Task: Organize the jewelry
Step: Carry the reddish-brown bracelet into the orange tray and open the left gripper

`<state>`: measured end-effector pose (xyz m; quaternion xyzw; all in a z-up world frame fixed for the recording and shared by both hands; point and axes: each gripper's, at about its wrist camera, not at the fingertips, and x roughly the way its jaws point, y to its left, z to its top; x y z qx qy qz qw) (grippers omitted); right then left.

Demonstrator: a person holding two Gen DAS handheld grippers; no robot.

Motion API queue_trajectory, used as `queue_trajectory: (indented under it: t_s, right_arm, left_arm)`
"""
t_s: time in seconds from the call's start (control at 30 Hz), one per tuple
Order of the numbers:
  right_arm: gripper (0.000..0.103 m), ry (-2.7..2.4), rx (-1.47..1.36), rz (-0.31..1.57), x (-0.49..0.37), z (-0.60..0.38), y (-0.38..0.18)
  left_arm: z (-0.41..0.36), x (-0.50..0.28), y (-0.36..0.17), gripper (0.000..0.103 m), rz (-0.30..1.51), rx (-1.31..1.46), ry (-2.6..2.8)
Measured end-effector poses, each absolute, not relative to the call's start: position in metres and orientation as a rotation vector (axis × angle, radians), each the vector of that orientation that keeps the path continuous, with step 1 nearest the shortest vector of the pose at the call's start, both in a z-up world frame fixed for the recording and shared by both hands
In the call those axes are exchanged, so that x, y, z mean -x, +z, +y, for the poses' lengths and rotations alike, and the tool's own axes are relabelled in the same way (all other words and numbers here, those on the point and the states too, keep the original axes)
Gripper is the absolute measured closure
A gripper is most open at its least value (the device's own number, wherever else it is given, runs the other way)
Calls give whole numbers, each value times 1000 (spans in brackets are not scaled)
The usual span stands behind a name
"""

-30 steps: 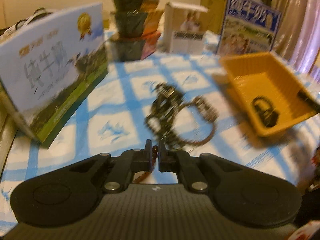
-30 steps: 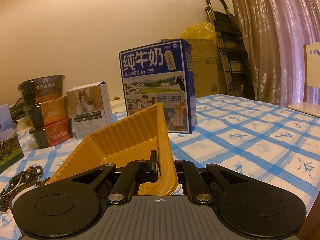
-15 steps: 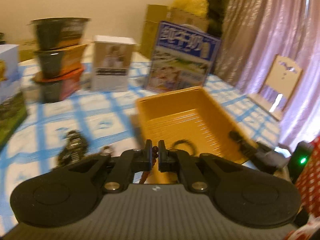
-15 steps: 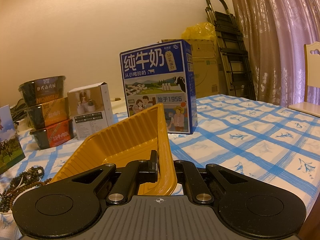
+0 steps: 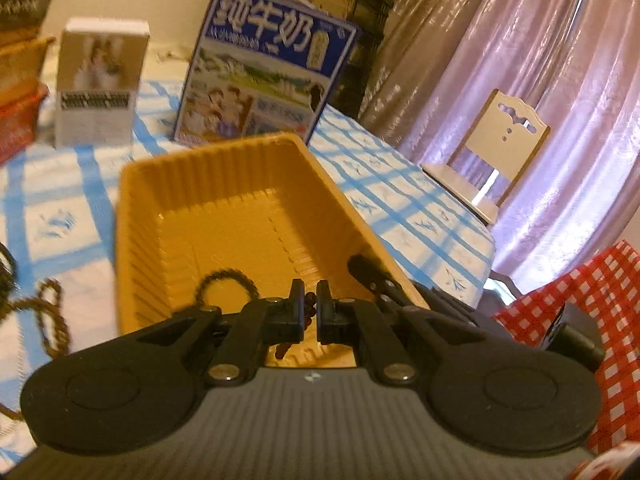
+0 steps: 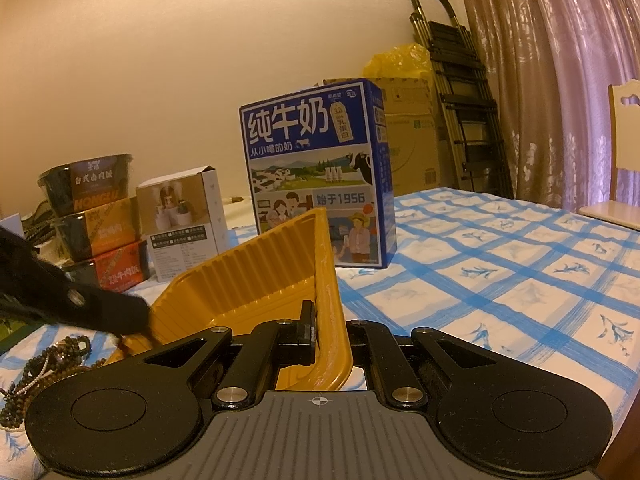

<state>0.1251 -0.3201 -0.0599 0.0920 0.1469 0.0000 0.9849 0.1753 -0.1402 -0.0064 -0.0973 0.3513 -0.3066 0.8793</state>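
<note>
My left gripper (image 5: 310,312) has its jaws pinched almost together on a string of dark brown beads (image 5: 309,309); a few beads show in the narrow slit between my pads, and a short tail of the strand hangs below them. Straight ahead of these jaws and a little beneath them lies the yellow ribbed tray (image 5: 136,248), its open inside facing me. On the tray floor, just to the left of my jaws, a dark bead loop (image 5: 228,282) lies flat. Further to the left, outside the tray wall, more brown beads (image 5: 50,320) lie on the blue-checked tablecloth (image 5: 52,216).

My right gripper (image 6: 326,328) is clamped tight on the tray's near right rim (image 6: 326,280), the thin yellow wall standing upright between my pads. From there the tray spreads away to the left of my jaws. In the left wrist view this same gripper shows as a black finger gripping the rim just to the right of my left jaws. In the right wrist view my left gripper comes in from the left as a dark, blurred shape at the tray's far left side, with a heap of bead strings (image 6: 48,364) on the cloth below it.

Beyond the tray stands a blue milk carton box (image 6: 316,184), with a small white box (image 6: 180,216) to its left and stacked bowls (image 6: 94,216) further left. A pale chair (image 5: 496,148) stands off to the right by the pink curtain (image 5: 560,92).
</note>
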Motion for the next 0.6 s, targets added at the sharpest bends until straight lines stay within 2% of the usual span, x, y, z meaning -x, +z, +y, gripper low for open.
queue_trajectory:
  t_s: [0.27, 0.6]
  right_arm:
    - [97, -2, -189, 299, -125, -321, -61]
    - [97, -2, -195, 302, -126, -322, -62]
  left_arm:
    - [-145, -181, -13, 97, 764, 230, -639]
    - [-91, -154, 0, 86, 682, 162, -470]
